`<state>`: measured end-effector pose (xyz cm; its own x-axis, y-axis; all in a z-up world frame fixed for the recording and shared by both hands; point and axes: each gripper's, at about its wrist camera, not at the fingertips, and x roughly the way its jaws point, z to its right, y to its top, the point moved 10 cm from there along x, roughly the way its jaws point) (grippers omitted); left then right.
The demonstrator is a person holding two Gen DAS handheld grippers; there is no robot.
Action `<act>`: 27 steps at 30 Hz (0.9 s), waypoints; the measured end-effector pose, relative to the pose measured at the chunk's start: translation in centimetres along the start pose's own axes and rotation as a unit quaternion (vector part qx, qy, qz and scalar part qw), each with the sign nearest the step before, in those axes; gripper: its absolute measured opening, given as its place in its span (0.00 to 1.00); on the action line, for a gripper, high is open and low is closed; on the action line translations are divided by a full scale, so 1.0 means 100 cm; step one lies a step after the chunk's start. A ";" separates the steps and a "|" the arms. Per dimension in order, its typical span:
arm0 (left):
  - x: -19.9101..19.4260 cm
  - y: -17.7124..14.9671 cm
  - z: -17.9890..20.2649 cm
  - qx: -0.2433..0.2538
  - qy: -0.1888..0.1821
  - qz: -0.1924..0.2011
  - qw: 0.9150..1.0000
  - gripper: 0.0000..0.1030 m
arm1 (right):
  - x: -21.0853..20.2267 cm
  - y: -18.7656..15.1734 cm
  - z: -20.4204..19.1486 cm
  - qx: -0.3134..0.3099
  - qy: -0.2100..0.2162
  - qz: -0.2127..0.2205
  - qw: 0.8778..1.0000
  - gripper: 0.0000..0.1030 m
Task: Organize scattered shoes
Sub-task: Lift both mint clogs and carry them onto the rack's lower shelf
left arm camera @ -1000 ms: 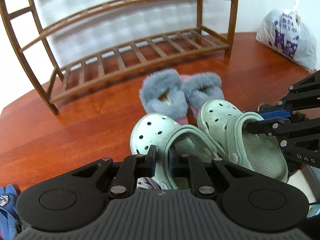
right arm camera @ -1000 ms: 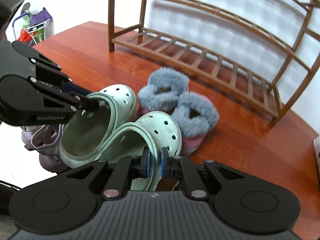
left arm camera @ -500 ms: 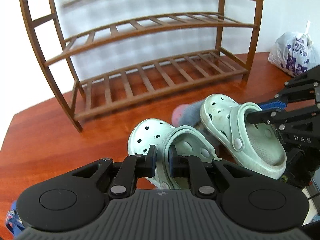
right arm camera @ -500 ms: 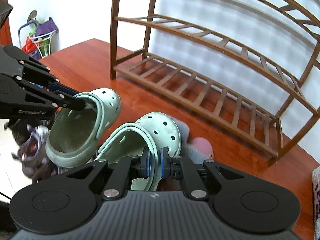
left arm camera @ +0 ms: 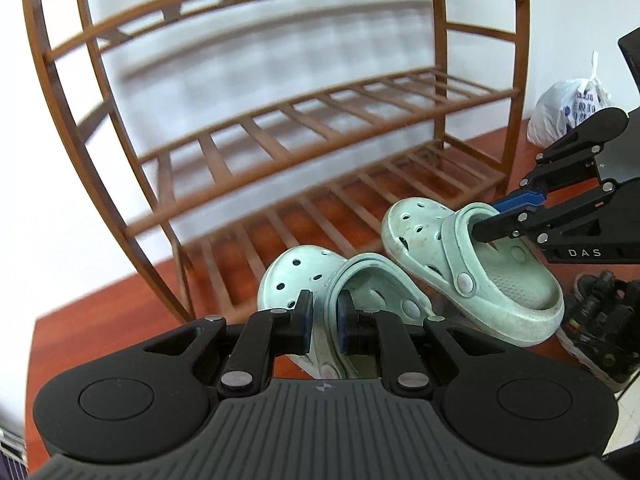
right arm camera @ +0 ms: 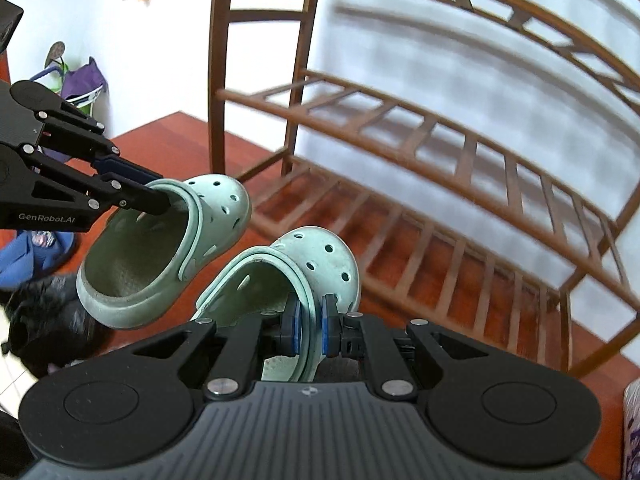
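Each gripper's fingers [left arm camera: 323, 322] [right arm camera: 307, 326] pinched a green clog's [left arm camera: 304, 276] [right arm camera: 316, 264] thin rim (it might slip before the rack [left arm camera: 360, 160]).

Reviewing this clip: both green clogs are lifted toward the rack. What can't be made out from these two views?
- Left clog: heel hidden behind the left gripper body, left wrist view.
- Dark shoes: cut off by the right edge, type unclear.
- Shoe rack: motion-blurred, top tier cropped.
- White bag: print too small to read.
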<state>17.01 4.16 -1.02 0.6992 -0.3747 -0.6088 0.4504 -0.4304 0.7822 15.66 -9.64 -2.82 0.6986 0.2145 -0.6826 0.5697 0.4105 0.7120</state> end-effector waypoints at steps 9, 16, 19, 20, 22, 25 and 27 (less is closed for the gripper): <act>-0.002 0.058 -0.054 0.012 -0.013 0.043 0.999 0.14 | 0.018 0.084 0.006 -0.011 -0.012 0.035 0.999 0.11; 0.020 0.093 -0.088 -0.004 -0.015 0.055 0.998 0.14 | 0.042 0.128 0.015 -0.014 -0.017 0.049 0.999 0.10; 0.032 0.102 -0.098 0.001 -0.015 0.055 0.998 0.14 | 0.056 0.148 0.021 -0.015 -0.019 0.055 0.998 0.10; 0.037 0.105 -0.102 0.004 -0.014 0.054 0.998 0.14 | 0.062 0.154 0.024 -0.016 -0.020 0.056 0.998 0.10; 0.049 0.110 -0.110 0.005 -0.014 0.053 0.999 0.14 | 0.071 0.162 0.028 -0.015 -0.021 0.056 0.998 0.10; 0.064 0.115 -0.118 0.002 -0.009 0.048 0.999 0.14 | 0.088 0.172 0.038 -0.005 -0.018 0.053 0.998 0.11; 0.070 0.114 -0.124 0.002 -0.007 0.043 0.999 0.14 | 0.102 0.179 0.043 -0.006 -0.021 0.051 0.998 0.11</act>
<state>33.92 6.80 5.25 0.7281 -0.4214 -0.5406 0.3859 -0.3998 0.8314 34.86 -3.88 3.65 0.7702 0.2176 -0.5995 0.4905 0.3988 0.7749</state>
